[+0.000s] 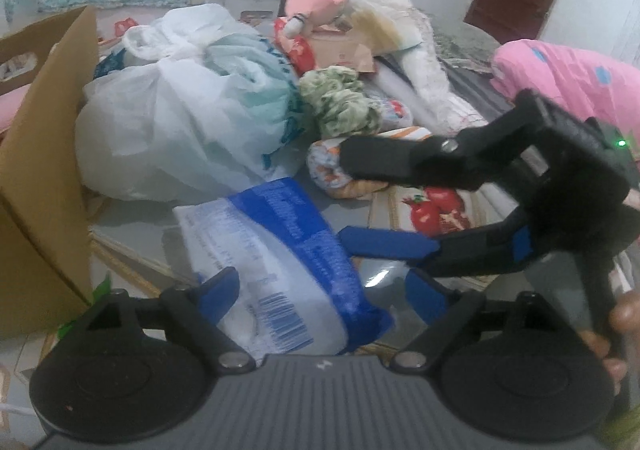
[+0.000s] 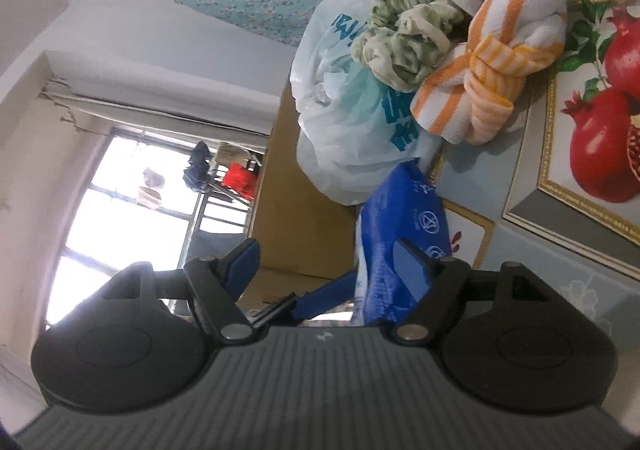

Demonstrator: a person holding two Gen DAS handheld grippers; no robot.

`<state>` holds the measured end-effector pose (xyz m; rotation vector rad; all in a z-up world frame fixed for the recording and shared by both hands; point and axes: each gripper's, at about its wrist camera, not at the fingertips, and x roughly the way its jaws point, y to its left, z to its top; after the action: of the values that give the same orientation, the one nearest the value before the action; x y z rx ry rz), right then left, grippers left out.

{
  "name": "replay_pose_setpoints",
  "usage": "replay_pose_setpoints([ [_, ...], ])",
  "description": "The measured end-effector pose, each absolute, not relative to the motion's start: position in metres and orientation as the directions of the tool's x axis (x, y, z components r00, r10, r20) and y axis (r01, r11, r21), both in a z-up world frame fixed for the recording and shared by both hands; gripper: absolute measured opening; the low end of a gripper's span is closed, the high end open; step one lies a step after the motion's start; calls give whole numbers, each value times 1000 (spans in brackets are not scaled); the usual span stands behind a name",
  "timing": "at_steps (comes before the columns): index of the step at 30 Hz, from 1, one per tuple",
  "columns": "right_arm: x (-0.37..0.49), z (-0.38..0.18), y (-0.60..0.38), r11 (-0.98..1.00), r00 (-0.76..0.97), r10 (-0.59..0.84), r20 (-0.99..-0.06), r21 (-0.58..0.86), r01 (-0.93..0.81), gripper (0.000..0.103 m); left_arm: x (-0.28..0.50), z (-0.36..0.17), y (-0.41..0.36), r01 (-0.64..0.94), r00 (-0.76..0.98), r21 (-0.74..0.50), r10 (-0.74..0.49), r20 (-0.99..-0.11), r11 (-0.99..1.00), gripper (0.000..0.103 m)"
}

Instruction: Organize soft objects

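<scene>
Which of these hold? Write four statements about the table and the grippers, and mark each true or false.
1. The blue-and-white packet lies between the open fingers of the left gripper. True.
2. The pink plush toy sits inside the cardboard box. False: it rests on the pile at the back.
3. The white plastic bag lies beside the cardboard box. True.
4. The right gripper is clamped on the orange-striped towel. False: its jaws are open and empty, and the towel lies ahead of them.
</scene>
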<state>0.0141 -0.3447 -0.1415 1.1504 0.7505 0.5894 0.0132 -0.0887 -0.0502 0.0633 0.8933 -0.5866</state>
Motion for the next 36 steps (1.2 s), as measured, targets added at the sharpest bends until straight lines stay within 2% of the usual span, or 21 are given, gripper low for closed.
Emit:
replay_pose_setpoints([
  [5,15,-134,-345,396,650,702,-291,918,-17,75,12,-49,-88,490,522,-126,-406,-750,863,88],
  [7,19,-135,-343,441,648,680,-345,897,15,77,14,-52,-90,480,528,-98,-377,-761,872,88],
  [10,26,-141,-337,453,626,681,-379,890,47,80,18,-56,-95,469,529,-77,-350,-773,880,91],
  [16,35,-146,-330,416,596,725,-345,909,21,88,22,-61,-103,472,521,-57,-330,-787,880,93],
  [24,32,-156,-341,300,592,769,-242,954,1,88,21,-64,-98,484,523,-55,-339,-782,873,92],
  [29,27,-156,-350,259,603,772,-200,966,-11,88,22,-63,-91,485,521,-90,-370,-769,870,88],
  [36,31,-152,-343,341,599,750,-280,940,13,87,24,-64,-74,474,513,-180,-436,-740,862,87],
])
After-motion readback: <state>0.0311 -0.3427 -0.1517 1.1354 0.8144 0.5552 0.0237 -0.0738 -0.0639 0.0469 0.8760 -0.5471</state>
